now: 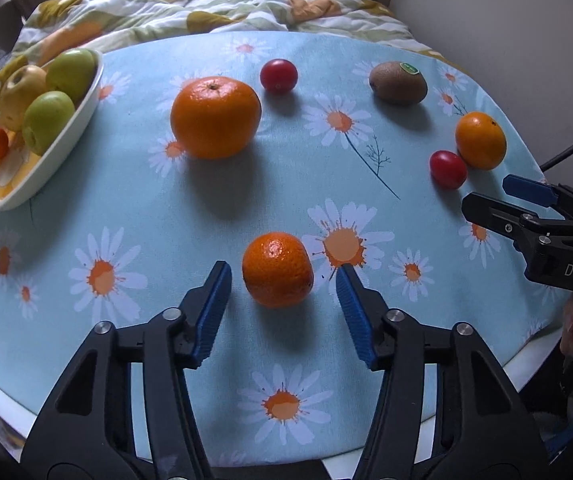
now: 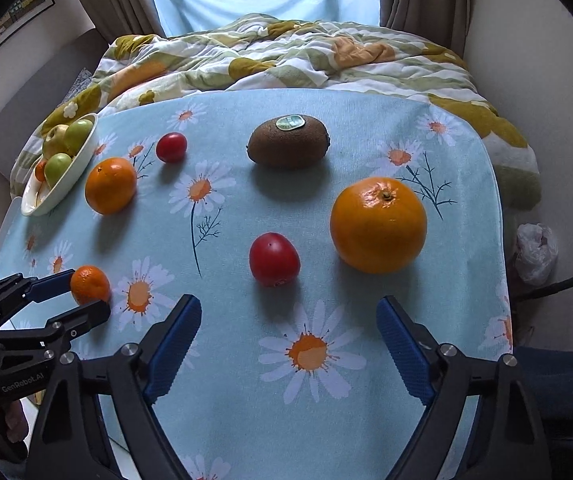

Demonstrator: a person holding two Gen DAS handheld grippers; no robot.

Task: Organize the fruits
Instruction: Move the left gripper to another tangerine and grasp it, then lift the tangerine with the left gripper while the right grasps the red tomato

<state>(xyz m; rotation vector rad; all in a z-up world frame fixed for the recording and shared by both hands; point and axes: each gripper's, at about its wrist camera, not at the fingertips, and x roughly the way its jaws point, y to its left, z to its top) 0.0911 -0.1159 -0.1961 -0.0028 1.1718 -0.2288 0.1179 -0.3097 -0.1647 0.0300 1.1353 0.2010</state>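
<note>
Your left gripper (image 1: 282, 276) is lined up on the small, dimpled orange mandarin (image 1: 277, 269).

The mandarin sits on the daisy-print blue tablecloth (image 1: 134, 200), dead ahead between your spread blue pads (image 1: 214, 312), touching neither. The white oval dish (image 1: 70, 128) of green apples lies far forward to the left. Your right gripper (image 2: 288, 328), also spread and empty, is nearer the small red plum-like fruit (image 2: 274, 259).

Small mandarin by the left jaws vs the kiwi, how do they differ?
The small mandarin is bright orange with glossy, dimpled skin; the kiwi is brown, matte and fuzzy. The kiwi carries a sticker; the mandarin shows none. The mandarin sits between the open left gripper's jaws; the kiwi lies far off. Both rest on the tablecloth.
</note>
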